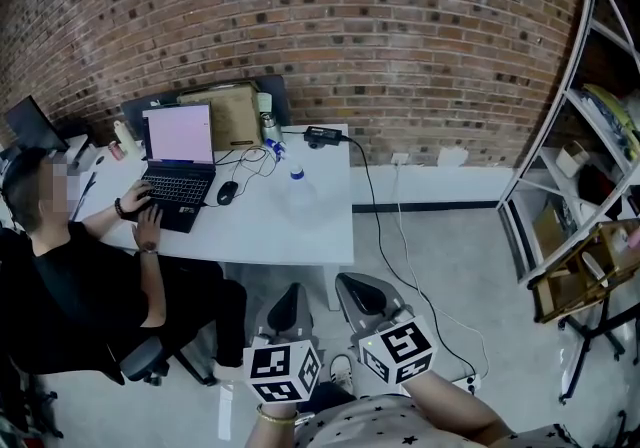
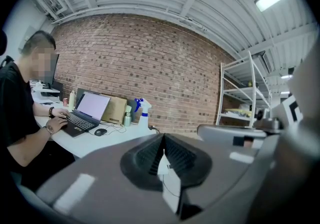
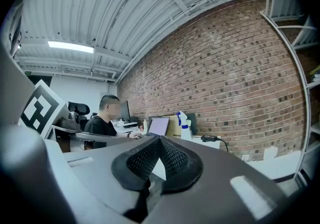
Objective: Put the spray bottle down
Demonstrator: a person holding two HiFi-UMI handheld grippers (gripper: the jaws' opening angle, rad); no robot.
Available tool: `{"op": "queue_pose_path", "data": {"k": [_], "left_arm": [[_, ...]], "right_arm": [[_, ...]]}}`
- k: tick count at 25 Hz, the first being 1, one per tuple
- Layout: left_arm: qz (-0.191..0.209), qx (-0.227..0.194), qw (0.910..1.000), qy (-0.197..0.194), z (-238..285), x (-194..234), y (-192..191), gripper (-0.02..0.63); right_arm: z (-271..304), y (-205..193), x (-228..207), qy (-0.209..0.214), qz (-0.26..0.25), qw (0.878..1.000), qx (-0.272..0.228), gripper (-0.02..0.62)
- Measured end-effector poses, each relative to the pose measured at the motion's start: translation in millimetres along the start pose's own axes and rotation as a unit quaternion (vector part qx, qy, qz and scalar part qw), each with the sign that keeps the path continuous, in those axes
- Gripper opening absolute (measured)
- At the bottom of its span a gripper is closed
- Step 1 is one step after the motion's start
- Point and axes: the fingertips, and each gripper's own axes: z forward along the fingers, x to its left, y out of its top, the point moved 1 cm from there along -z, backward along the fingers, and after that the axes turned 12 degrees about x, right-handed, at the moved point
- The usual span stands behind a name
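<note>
The spray bottle (image 1: 298, 191), white with a blue collar and a blue head, stands upright on the white table (image 1: 320, 236) near its right end. It also shows far ahead in the left gripper view (image 2: 144, 114) and the right gripper view (image 3: 184, 125). My left gripper (image 1: 290, 292) and right gripper (image 1: 350, 282) hang side by side over the floor, in front of the table and well short of the bottle. Both point at the table. The left gripper (image 2: 163, 136) and the right gripper (image 3: 160, 139) are shut, with nothing between their pads.
A person (image 1: 70, 276) sits at the table's left end typing on a laptop (image 1: 180, 161), with a mouse (image 1: 227, 192) beside it. A brown box (image 1: 228, 114) leans on the brick wall. A black cable (image 1: 375, 206) trails over the floor. Metal shelving (image 1: 580, 136) stands at the right.
</note>
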Motion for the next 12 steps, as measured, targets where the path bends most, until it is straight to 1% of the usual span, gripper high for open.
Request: {"op": "queue_pose_path", "data": {"k": [12], "left_arm": [[-0.004,0.013,0.9999,-0.002,1.7,1.2,-7.1,0.006]], "right_arm": [[0.7,-1.4,3.6,0.002,-0.006,1.0,0.003,-0.003]]}}
